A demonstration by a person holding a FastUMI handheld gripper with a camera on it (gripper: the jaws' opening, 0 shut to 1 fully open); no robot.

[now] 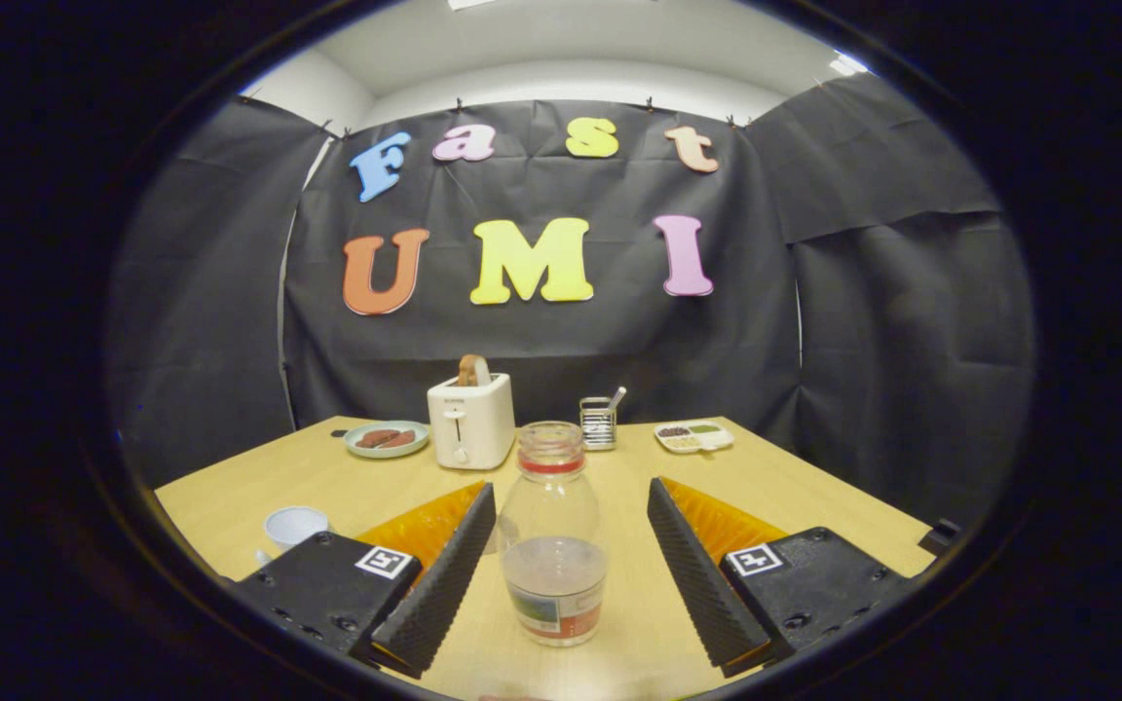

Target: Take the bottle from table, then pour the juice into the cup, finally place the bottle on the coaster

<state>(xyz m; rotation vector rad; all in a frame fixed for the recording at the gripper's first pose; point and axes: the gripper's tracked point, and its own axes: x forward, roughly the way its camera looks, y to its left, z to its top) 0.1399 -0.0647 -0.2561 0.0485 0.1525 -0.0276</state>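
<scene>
A clear plastic bottle [553, 535] stands upright on the wooden table [814, 497], uncapped, with a red ring at its neck and pale liquid filling its lower part. It sits between the two fingers of my gripper [561, 565], which is open; a gap shows on each side of the bottle, so neither finger touches it. A small white cup [294, 526] stands on the table to the left, just outside the left finger [439, 574]. I see no coaster that I can make out.
Beyond the bottle stand a white toaster [469, 421] with a slice of bread in it, a green plate [387, 438] with brown food, a small metal rack [598, 423] and a white divided dish [693, 436]. Black cloth walls close the booth behind.
</scene>
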